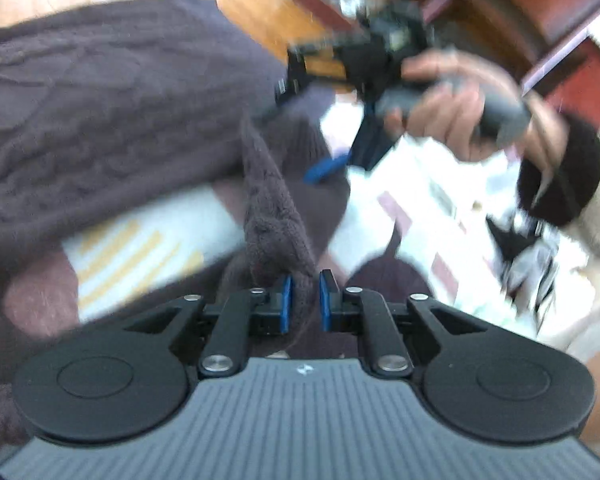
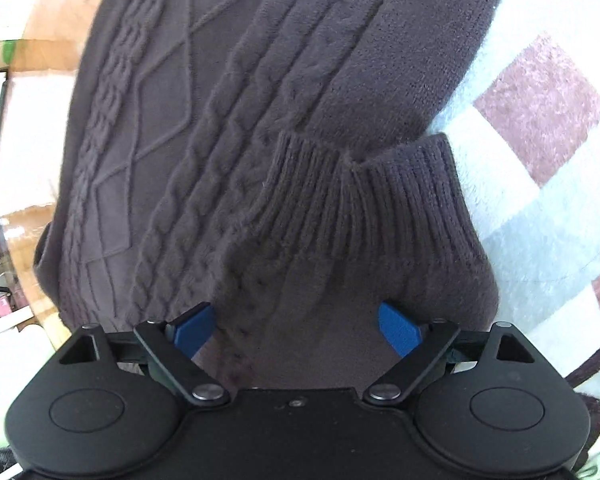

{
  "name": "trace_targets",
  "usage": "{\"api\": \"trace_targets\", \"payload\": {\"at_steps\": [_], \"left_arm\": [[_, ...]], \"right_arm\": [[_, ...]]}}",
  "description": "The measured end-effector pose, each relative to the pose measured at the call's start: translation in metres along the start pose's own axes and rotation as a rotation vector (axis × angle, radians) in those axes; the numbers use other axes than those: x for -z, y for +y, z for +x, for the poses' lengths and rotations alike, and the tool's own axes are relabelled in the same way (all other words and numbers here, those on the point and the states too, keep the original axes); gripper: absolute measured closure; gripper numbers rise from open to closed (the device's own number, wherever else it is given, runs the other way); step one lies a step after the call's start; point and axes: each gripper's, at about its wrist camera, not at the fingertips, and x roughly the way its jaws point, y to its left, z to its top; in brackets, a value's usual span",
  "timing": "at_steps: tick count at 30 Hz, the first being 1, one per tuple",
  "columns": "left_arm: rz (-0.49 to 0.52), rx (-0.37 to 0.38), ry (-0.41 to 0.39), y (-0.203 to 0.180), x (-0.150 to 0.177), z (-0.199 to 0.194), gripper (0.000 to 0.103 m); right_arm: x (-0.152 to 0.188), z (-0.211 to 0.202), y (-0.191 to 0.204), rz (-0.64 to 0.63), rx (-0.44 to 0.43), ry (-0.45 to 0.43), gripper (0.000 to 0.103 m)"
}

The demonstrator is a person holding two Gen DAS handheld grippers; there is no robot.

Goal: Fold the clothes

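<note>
The left tongs (image 1: 305, 300) are nearly closed on a ridge of the sweater (image 1: 112, 108), a narrow fold of knit pinched between the blue pads (image 1: 286, 300). The right tongs (image 2: 298, 330) are spread wide just above the ribbed cuff (image 2: 364, 208), gripping nothing. The sweater is spread on a checked blanket (image 2: 540, 168), with wooden floor (image 2: 48, 28) seen beyond it. In the blurred left view, the right tongs are carried by a hand (image 1: 460, 108) over the blanket.

For a clean fold, it is judged that the pinched ridge should be kept taut and lifted evenly while the cuff is taken squarely by the right tongs, so the sleeve is not twisted. No container can be made out; the clutter at the far edge is too blurred to tell.
</note>
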Motion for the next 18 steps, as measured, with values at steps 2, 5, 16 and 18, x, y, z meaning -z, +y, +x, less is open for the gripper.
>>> {"api": "trace_targets", "payload": {"at_steps": [2,5,16,18], "left_arm": [[0.024,-0.013,0.074,-0.005,0.006,0.013,0.089],[0.095,-0.03,0.165,-0.019,0.018,0.028,0.089],[0.0,0.027,0.123,-0.005,0.019,0.002,0.082],[-0.012,0.036,0.072,-0.003,0.016,-0.014,0.081]], "right_arm": [[0.005,0.0,0.002,-0.009,0.013,-0.005,0.01],[0.015,0.001,0.014,-0.05,0.058,-0.008,0.01],[0.09,0.017,0.063,-0.573,0.307,-0.245,0.091],[0.104,-0.008,0.061,-0.645,0.262,-0.361,0.092]]}}
